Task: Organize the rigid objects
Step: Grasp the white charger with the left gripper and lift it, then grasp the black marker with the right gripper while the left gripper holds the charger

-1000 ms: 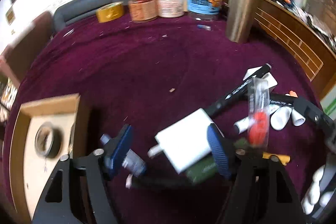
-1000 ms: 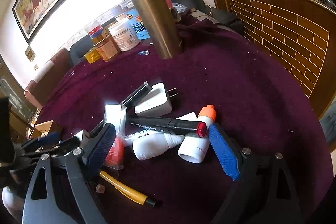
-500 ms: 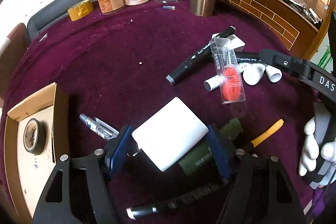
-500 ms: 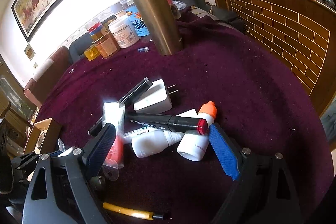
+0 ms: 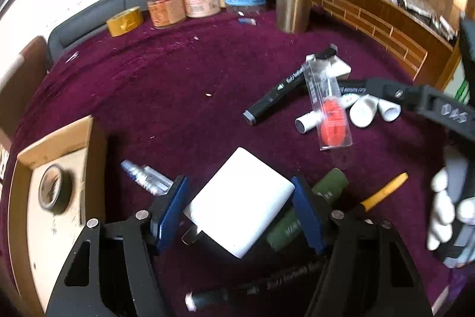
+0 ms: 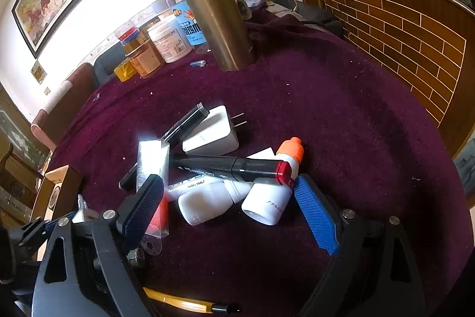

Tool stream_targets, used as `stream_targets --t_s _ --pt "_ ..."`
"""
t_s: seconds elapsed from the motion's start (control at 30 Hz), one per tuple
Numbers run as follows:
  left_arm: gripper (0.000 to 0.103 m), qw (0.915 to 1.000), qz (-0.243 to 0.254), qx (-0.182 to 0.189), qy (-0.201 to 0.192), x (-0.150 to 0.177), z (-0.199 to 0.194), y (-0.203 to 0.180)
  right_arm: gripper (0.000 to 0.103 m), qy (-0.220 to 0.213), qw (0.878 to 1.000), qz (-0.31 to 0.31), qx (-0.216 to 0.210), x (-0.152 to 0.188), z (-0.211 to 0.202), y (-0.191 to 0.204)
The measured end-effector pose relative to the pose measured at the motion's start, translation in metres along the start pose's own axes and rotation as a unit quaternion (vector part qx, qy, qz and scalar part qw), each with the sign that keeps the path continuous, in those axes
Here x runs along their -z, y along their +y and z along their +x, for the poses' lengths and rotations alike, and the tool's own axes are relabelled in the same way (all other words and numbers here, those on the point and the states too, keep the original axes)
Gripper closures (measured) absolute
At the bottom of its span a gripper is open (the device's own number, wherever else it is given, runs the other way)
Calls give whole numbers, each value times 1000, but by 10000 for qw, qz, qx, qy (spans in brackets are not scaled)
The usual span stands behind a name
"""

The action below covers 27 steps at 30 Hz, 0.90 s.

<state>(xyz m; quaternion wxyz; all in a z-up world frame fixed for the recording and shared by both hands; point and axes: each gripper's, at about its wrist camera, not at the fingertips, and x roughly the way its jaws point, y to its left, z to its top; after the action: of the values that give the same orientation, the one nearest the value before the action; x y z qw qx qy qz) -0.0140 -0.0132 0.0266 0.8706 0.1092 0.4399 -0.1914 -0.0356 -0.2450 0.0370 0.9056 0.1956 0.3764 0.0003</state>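
My left gripper point(image 5: 239, 208) is shut on a white charger plug point(image 5: 242, 204) and holds it above the purple cloth, right of the cardboard box point(image 5: 53, 165). My right gripper point(image 6: 228, 207) is open over a heap: two white dropper bottles point(image 6: 267, 198), a black marker with a red cap point(image 6: 228, 165), a clear packet with a red item point(image 6: 153, 165) and a second white charger point(image 6: 212, 132). The same heap point(image 5: 326, 106) shows in the left wrist view, with the right gripper point(image 5: 430, 109) at the right edge.
A roll of tape point(image 5: 55, 192) lies in the box. A green tube point(image 5: 308, 210), a yellow pen point(image 5: 383, 192), a clear pen point(image 5: 145, 177) and a black marker point(image 5: 252, 287) lie near my left gripper. A steel flask point(image 6: 216, 17) and jars point(image 6: 169, 40) stand at the back.
My left gripper has closed on the white charger and lifted it off the cloth. My right gripper has crept closer to the heap and stays open.
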Motion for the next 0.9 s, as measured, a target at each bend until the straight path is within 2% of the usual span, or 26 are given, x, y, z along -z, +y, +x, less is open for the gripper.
stream_targets --t_s 0.1,0.33,0.43,0.5,0.57,0.67,0.77,0.83,0.9 --pt "39 9985 -410 336 -160 6 -24 11 13 -3 10000 84 -33 0 -1 -3" --pt "39 9855 -1369 874 -481 37 -78 48 13 -288 9996 63 44 0 -18 1" --pt "39 9818 -1598 854 -573 51 -96 63 13 -244 9988 -190 -386 12 -39 22" --pt "39 9809 -1657 769 -669 60 -108 72 13 125 9948 -701 -731 25 -42 50" --pt "39 9802 -1693 662 -790 71 -120 80 13 601 9826 -1406 -1059 42 -39 83" --pt "39 9786 -1754 608 -893 85 -131 90 13 911 9621 -2310 -1127 66 -34 121" --pt "39 9763 -1865 572 -936 99 -137 100 13 1109 9387 -3160 -825 90 -17 154" --pt "39 9737 -2004 574 -924 109 -139 110 14 1416 9299 -3321 -709 102 -3 164" --pt "39 9714 -2118 545 -928 119 -143 118 18 1422 9216 -3552 -656 113 -7 172"
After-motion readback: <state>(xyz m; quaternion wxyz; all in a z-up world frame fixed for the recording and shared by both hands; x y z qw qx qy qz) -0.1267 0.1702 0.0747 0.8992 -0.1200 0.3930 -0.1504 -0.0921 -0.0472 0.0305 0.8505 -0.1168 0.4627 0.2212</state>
